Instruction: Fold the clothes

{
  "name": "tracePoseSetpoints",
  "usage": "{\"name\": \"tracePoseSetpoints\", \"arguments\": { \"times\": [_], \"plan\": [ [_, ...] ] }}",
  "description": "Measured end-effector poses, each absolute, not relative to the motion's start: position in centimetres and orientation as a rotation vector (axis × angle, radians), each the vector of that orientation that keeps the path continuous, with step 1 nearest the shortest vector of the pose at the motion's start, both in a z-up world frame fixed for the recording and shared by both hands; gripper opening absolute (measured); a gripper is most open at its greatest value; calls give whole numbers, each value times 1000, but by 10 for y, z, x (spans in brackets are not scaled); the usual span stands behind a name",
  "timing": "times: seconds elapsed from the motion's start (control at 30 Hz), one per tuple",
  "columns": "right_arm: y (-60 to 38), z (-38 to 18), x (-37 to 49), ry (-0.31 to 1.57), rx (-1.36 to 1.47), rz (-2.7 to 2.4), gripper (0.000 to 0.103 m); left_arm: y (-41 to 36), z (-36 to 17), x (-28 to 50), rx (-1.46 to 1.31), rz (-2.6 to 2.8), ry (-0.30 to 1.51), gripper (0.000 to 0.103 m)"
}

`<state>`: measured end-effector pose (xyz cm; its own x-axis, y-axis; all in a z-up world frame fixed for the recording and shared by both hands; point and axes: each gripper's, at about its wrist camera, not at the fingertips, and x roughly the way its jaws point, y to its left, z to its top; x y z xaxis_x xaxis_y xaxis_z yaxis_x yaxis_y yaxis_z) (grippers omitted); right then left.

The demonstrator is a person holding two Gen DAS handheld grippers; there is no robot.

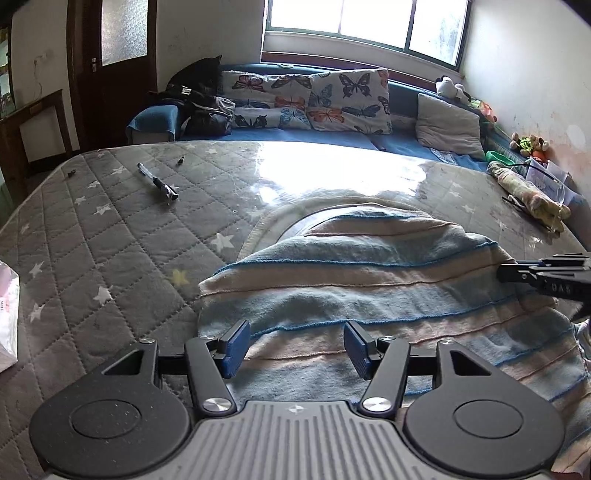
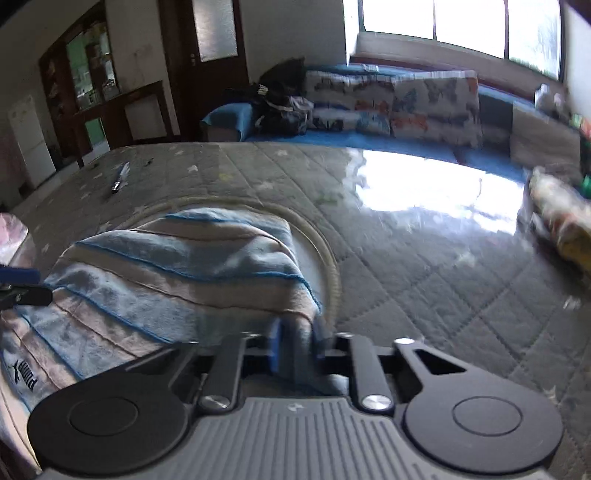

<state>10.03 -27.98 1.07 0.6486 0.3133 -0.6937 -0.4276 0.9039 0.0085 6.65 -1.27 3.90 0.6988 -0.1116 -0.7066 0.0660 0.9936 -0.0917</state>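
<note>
On a grey quilted table cover (image 1: 110, 236) printed with white stars, a striped garment (image 1: 369, 291) in pale blue and beige lies bunched, filling the left-wrist view from centre toward 4 o'clock. A printed logo (image 2: 26, 374) shows on its cloth at 8 o'clock in the right-wrist view. The right gripper (image 2: 297, 349) has its blue pads pressed onto a ridge of the garment's edge at 6 o'clock, pinching the fabric. The left gripper (image 1: 295, 349) hovers over the near hem, fingers spread wide with nothing between them. A pen (image 1: 158, 181) lies well apart at 10 o'clock on the cover, beneath a glossy clear sheet. Beyond, at 12 o'clock, butterfly-print cushions (image 1: 314, 99) line a blue sofa (image 1: 402, 142) under a bright window (image 1: 365, 22); a dark bag (image 1: 199, 99) slumps at the sofa's left end.
</note>
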Motion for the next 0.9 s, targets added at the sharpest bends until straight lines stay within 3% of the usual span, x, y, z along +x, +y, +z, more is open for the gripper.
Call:
{"name": "tracePoseSetpoints", "arguments": {
  "times": [0.37,0.5,0.77,0.9],
  "plan": [
    [-182,-4,19,633,-542,574,8,-41,65,66,-133,-227,726,60],
    [-176,-8,9,653,-522,623,23,-63,65,69,-110,-272,726,60],
    [-220,47,32,659,-273,647,30,-50,41,76,-136,-204,787,60],
    [-234,44,75,712,-210,538,31,-40,33,74,-132,-180,806,61]
  ]
}}
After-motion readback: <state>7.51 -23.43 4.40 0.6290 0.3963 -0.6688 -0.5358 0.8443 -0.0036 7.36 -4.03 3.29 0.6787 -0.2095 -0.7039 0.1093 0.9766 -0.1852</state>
